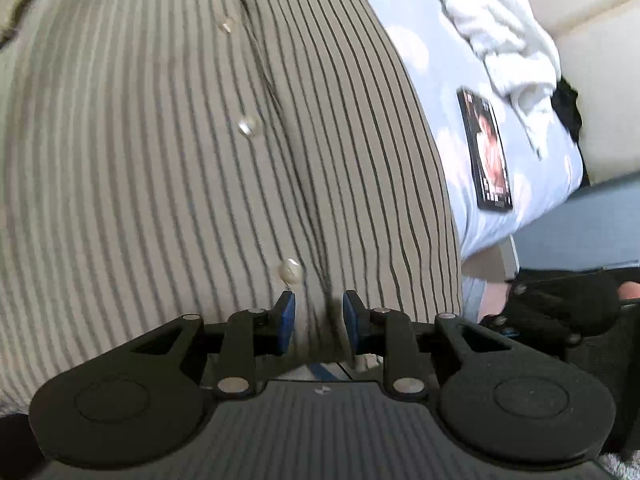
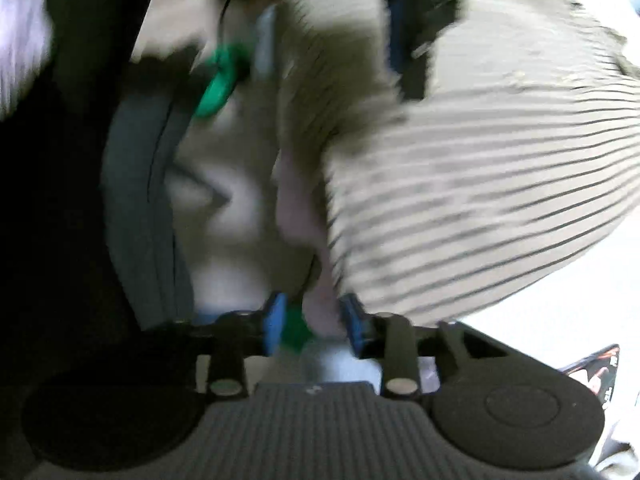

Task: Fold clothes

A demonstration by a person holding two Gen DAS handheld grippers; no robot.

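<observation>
Striped shirt (image 1: 200,160) fills the left view; left gripper (image 1: 319,322) pinches its hem at six o'clock. Right gripper (image 2: 312,320) stands narrowly parted, its hold unclear. Keep the hem taut and level while folding.

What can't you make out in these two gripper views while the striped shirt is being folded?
- Left wrist view: the striped shirt fills the frame; its collar, sleeves and hem are cut off.
- Left gripper: fabric bunches between its fingers, so a firm pinch is unclear.
- Right wrist view: motion blur smears the green object.
- Right gripper: blur hides what sits between its fingers.
- Phone: its screen picture is too small.
</observation>
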